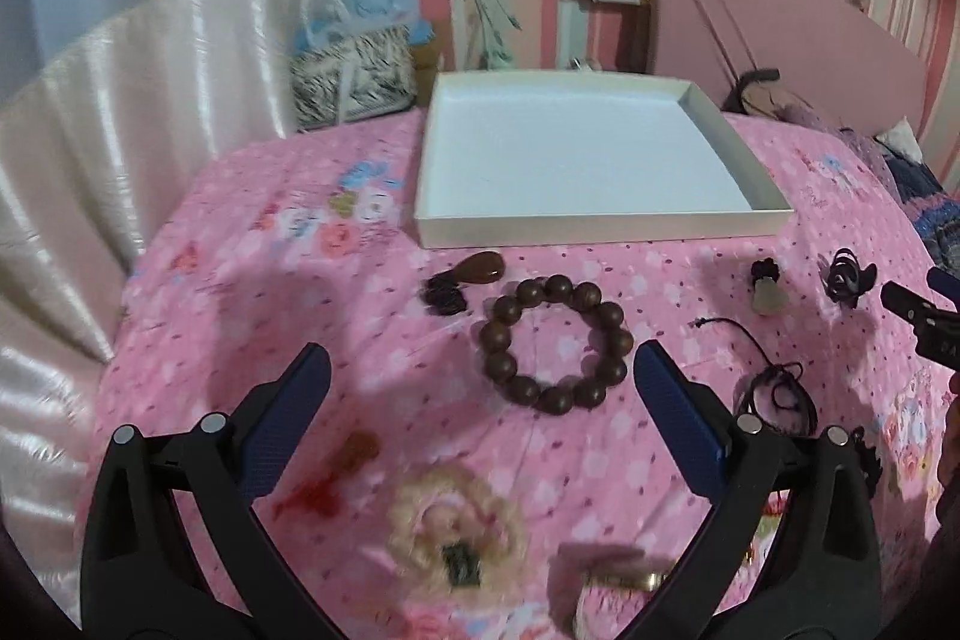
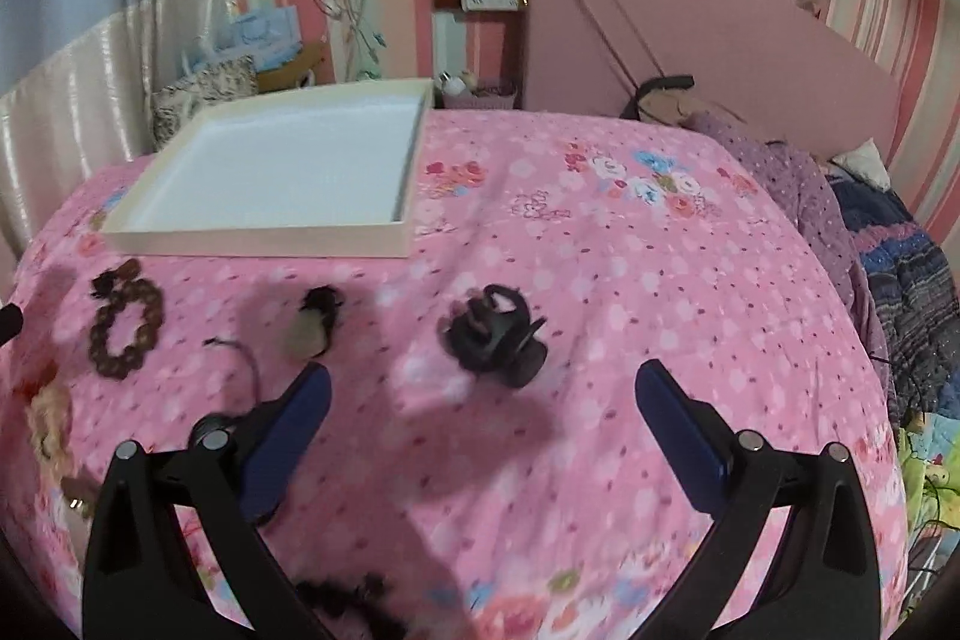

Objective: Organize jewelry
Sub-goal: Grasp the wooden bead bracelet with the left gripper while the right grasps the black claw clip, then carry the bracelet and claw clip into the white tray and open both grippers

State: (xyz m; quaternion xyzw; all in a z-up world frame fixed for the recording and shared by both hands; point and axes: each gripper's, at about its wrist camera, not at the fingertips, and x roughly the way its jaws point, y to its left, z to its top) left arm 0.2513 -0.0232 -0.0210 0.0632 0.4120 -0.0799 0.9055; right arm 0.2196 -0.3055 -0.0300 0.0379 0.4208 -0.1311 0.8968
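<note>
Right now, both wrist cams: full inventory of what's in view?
Tray: 1, white, nothing in it, far side of the bedspread.
Bead bracelet: 1, dark brown wood, between the left gripper's fingers, not touched.
Brown pendant: 1, on a black cord, left of the bracelet, near the tray.
Pale pendant: 1, with black cord, right of the bracelet.
Dark corded piece: 1, black, ahead of the right gripper.
Loose black cord: 1, coiled, near right.
Bedspread: 1, pink floral.
Pink board: 1, leaning behind the bed.
Left gripper: open, blue pads.
Right gripper: open, blue pads.
</note>
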